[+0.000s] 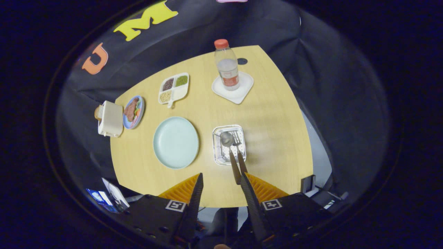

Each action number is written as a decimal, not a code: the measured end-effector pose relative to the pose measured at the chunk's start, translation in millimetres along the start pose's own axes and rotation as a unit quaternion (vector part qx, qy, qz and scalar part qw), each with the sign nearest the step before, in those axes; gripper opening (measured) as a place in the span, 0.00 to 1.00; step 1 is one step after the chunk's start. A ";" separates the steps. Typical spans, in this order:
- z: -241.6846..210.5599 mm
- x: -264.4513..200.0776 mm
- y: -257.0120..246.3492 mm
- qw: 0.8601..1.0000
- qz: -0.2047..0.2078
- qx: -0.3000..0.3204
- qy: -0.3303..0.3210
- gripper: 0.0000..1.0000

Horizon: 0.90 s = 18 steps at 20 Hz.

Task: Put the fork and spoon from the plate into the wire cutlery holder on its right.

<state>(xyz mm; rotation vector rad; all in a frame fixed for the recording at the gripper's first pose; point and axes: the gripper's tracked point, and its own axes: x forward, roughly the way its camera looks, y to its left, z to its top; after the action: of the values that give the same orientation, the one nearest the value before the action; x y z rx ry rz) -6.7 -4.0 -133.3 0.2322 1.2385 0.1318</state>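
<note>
fingers [221, 188]: spread wide, holding nothing
fork [239, 152] and spoon [229, 148]: both in wire holder [217, 157], just ahead, handles pointing back at fingers
plate [175, 142]: bare

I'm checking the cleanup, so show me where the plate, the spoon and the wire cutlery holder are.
plate [175, 142]: gripper view, middle of its bare face.
spoon [227, 138]: gripper view, its bowl, inside the holder.
wire cutlery holder [217, 145]: gripper view, its left wall.
</note>
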 end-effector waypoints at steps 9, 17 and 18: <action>103.8 -116.2 35.2 0.942 0.006 -0.102 -0.319 0.94; 126.1 -228.0 51.6 0.834 0.033 -0.129 -0.535 0.95; 120.9 -231.9 56.6 0.829 0.041 -0.129 -0.542 0.95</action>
<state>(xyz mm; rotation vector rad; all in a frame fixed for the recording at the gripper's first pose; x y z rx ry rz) 34.4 -13.8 130.9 0.0861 0.0607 0.2001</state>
